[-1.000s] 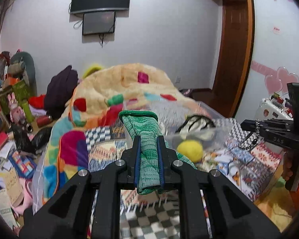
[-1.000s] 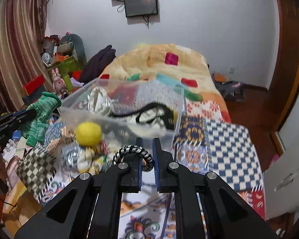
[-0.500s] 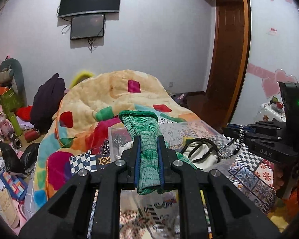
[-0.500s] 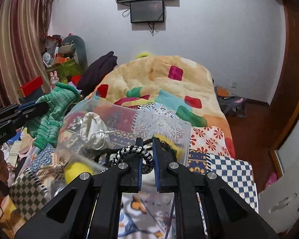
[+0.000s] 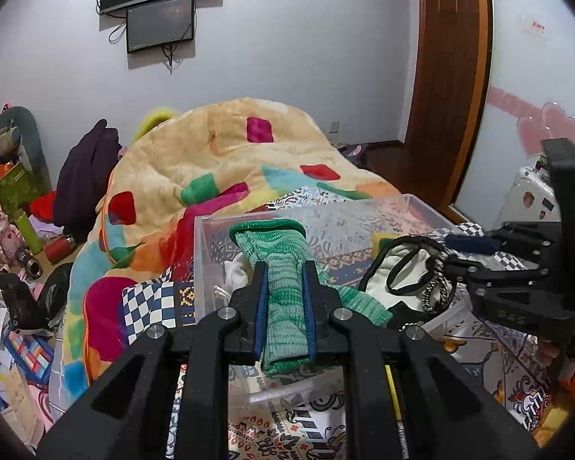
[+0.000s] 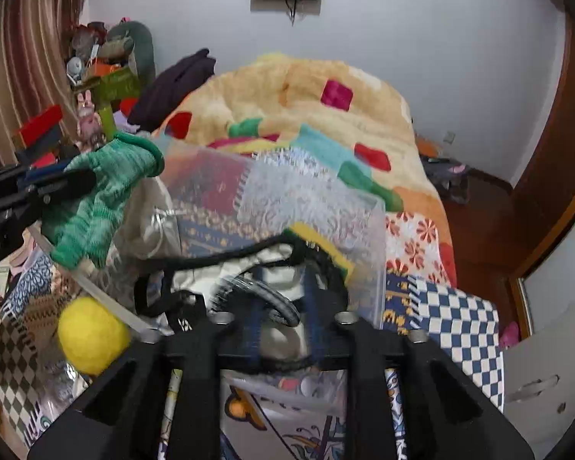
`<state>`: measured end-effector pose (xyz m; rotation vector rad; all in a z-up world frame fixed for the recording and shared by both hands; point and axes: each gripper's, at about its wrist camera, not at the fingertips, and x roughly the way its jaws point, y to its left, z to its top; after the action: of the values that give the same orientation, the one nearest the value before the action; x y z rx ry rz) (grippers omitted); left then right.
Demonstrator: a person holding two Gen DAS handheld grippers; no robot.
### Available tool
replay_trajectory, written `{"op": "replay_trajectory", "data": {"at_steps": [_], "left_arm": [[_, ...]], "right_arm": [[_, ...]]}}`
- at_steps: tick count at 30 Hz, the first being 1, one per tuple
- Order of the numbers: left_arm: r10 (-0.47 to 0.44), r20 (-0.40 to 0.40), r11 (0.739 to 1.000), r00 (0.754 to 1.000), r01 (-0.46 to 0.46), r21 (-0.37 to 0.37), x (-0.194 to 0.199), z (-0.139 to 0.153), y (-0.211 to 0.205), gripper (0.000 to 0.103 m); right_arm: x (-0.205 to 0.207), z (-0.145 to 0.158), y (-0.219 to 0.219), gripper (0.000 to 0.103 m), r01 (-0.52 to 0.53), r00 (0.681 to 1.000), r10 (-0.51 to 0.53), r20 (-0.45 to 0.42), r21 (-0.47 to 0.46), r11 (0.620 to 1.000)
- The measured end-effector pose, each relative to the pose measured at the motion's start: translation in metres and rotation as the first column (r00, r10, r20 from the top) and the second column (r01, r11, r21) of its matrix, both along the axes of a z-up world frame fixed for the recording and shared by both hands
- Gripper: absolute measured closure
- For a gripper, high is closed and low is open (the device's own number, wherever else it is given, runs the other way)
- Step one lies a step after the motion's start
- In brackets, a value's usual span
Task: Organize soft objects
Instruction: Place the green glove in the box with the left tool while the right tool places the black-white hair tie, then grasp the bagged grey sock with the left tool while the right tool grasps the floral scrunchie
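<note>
Dropping-off time: left gripper (image 5: 284, 299) pinches a green sock (image 5: 283, 268) above the clear bin (image 5: 203, 253). Right gripper (image 6: 281, 320), jaws parted, frees a braided hair tie (image 6: 264, 299); the left's jaws should part next.

even, cool indoor light fills both views without hard shadows, and the pale wall (image 5: 306, 38) shows no glare. the fisheye lenses bow the door frame (image 5: 479, 88) and leave dark corners. the right wrist view is motion-blurred, smearing the right gripper (image 6: 281, 310) and the yellow ball (image 6: 92, 335); the left wrist view is sharp.
</note>
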<state>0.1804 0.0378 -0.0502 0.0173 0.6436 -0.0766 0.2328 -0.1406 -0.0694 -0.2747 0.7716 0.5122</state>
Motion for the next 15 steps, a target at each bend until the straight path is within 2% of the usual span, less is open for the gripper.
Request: {"op": "replay_trajectory", "data": {"at_steps": [1,3,6,12,15], "left_arm": [[-0.005,-0.007,1.000,1.000,0.005,0.001,0.000,-0.001,-0.001,0.086],[-0.008,-0.016,1.000,1.000,0.008,0.003,0.000,-0.001,-0.002,0.072],[-0.005,-0.009,1.000,1.000,0.005,0.004,-0.004,0.001,-0.002,0.055],[-0.017,0.031,1.000,0.999,0.017,0.004,-0.022,0.013,-0.008,0.041],[-0.013,0.053,1.000,0.999,0.013,-0.001,-0.034,0.019,-0.009,0.028]], "right_arm": [[-0.001,0.001,-0.002,0.066,0.009,1.000,-0.009,0.010,0.002,1.000],[-0.005,0.005,-0.007,0.054,0.019,1.000,-0.019,0.024,0.004,1.000],[-0.010,0.009,-0.012,0.053,0.018,0.999,-0.018,0.030,0.004,1.000],[-0.022,0.014,-0.020,0.053,0.005,1.000,-0.006,0.027,0.016,1.000],[-0.032,0.020,-0.024,0.053,-0.019,1.000,0.018,0.015,0.062,0.998]]}}
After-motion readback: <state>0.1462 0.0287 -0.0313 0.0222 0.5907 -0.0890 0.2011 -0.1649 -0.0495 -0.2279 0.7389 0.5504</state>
